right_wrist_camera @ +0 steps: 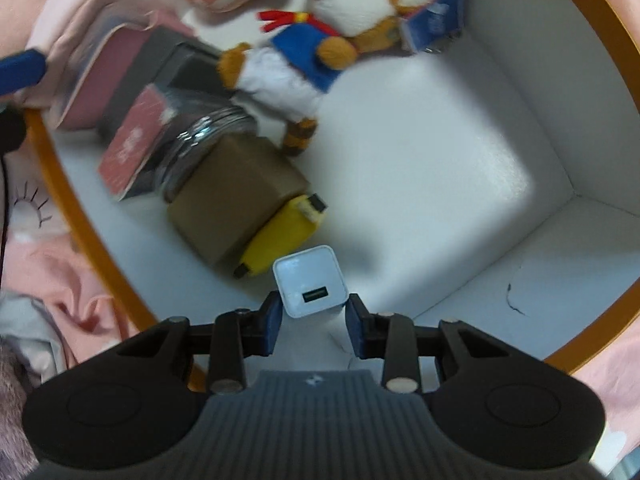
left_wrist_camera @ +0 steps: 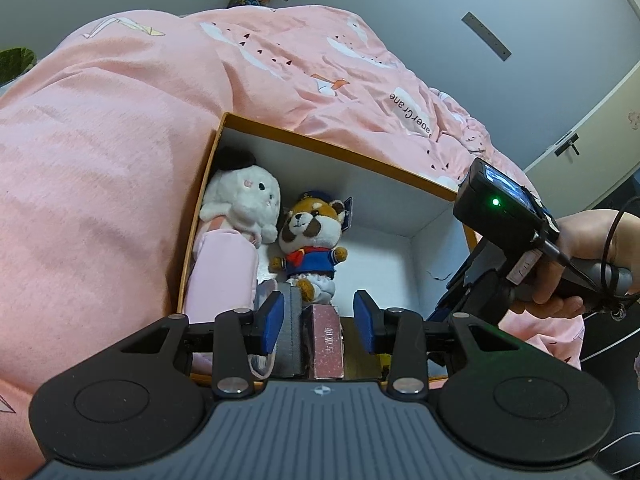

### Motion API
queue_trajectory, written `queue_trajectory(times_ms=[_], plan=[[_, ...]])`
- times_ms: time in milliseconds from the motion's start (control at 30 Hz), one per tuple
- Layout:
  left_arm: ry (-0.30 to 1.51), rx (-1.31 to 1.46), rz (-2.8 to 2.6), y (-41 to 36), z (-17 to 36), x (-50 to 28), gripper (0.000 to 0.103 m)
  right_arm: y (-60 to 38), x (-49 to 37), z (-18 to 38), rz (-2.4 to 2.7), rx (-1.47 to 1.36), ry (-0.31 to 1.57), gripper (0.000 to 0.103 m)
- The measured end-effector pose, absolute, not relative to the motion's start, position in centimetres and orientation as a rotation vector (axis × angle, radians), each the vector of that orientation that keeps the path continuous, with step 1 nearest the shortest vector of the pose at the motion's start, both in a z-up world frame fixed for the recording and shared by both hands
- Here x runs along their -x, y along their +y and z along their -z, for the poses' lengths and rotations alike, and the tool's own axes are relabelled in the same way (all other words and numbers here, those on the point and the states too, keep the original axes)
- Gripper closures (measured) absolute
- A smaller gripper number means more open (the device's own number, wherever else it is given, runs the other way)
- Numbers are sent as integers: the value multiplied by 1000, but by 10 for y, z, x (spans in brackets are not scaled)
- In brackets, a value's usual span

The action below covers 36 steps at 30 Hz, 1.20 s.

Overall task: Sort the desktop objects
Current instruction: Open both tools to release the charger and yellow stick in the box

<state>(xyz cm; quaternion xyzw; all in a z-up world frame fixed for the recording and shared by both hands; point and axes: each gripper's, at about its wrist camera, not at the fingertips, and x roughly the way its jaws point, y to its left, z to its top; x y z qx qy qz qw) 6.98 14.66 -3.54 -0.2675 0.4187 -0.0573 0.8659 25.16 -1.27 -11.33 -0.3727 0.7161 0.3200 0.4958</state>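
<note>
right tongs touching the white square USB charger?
Touching. Right wrist view: the white square USB charger sits between the right tongs, both blue pads pressed against its sides.

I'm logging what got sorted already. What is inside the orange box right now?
Inside the orange box: a white plush, fox plush, pink boxes, glass jar, brown box and yellow item. Anything beneath them is hidden.
</note>
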Motion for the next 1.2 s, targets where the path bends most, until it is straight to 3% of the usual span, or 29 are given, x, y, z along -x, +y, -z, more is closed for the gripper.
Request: queue_trajectory(times_ms=[500, 733, 767, 833, 967, 1167, 1200], plan=[[889, 555, 118, 145, 37, -71, 60, -16, -257, 96, -826, 873, 1646, 65], [894, 546, 120, 141, 38, -72, 60, -5, -227, 85, -995, 1289, 1168, 68], [895, 546, 120, 141, 38, -72, 60, -4, -224, 88, -1014, 1339, 1103, 70], [896, 546, 118, 141, 38, -72, 60, -2, -223, 94, -1051, 1381, 1023, 83], [900, 546, 109, 143, 39, -72, 60, 3, -227, 106, -1033, 1402, 981, 86], [909, 545, 111, 141, 41, -73, 60, 5, -219, 109, -1125, 1370, 1062, 87], [910, 544, 113, 141, 41, -73, 60, 5, -216, 110, -1144, 1368, 1077, 93]])
